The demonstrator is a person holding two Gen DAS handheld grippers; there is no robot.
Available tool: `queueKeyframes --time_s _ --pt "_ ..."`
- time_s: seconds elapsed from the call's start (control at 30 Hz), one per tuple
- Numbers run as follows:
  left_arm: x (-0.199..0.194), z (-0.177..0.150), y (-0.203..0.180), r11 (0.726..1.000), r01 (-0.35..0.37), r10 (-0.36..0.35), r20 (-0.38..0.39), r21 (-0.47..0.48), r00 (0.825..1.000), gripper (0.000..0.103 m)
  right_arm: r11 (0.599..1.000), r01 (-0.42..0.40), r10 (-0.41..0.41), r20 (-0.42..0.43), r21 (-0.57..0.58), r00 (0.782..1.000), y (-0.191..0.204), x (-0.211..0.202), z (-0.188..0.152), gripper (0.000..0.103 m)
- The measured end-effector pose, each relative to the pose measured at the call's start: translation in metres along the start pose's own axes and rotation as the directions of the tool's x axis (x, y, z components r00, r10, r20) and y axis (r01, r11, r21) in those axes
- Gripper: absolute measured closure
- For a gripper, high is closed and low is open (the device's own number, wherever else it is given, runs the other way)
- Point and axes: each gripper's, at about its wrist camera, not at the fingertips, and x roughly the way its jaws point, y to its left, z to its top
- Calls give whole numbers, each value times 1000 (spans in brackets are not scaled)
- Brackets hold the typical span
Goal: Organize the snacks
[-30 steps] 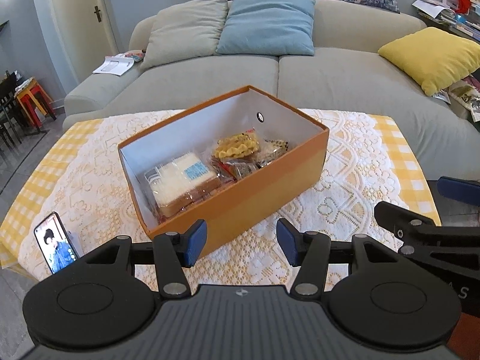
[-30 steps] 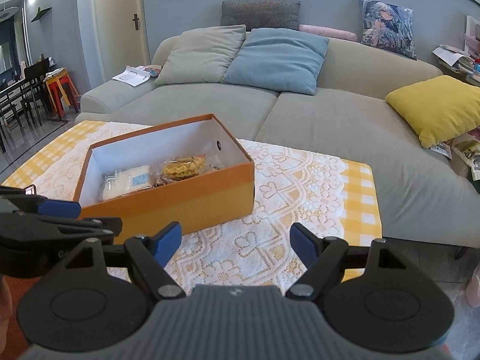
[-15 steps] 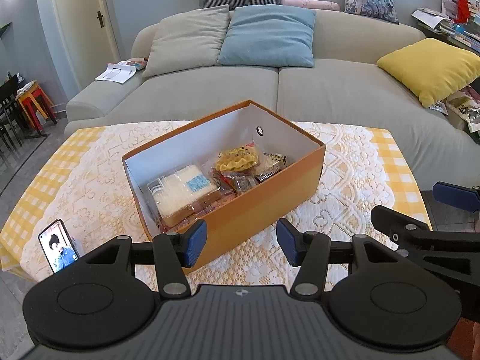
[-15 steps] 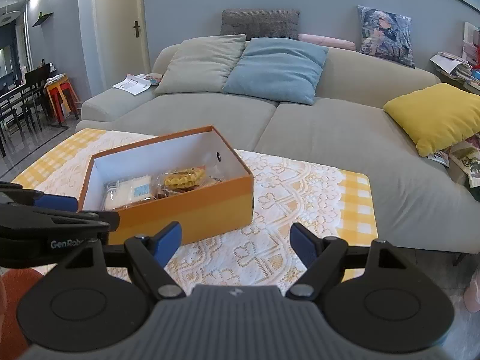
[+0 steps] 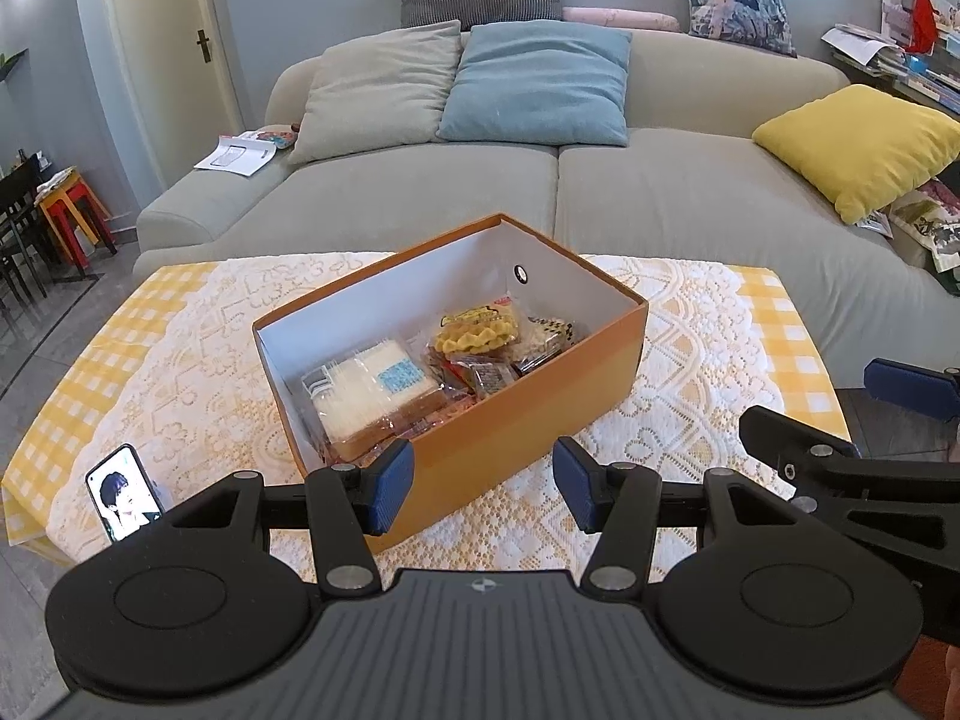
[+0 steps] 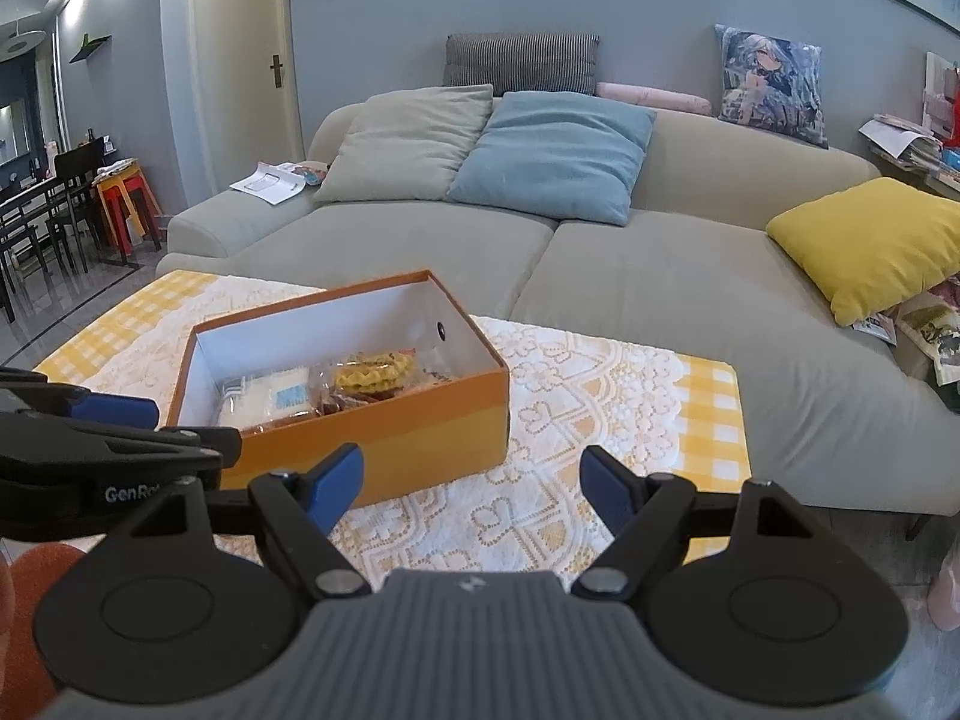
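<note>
An open orange box sat on the lace-covered worktop in front of a grey sofa, holding the snacks: a wrapped white cake slice at its left end and a yellow waffle pack among other small packets toward its right. The left tool hovered before the box's near wall, its blue pads apart and clamped on nothing. The right tool hung to the box's right above the lace, likewise spread and empty, while a phone stood at the worktop's near left corner.

Snack-filled orange box on lace-covered table, beyond right gripper's parted, empty fingers.
</note>
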Motion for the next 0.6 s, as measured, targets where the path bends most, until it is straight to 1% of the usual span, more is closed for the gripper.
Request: queueKeyframes --time_s 0.6 --pt "-8 1 4 1000 0 0 18 -6 1000 40 1000 -6 6 21 -10 1000 4 -10 4 26"
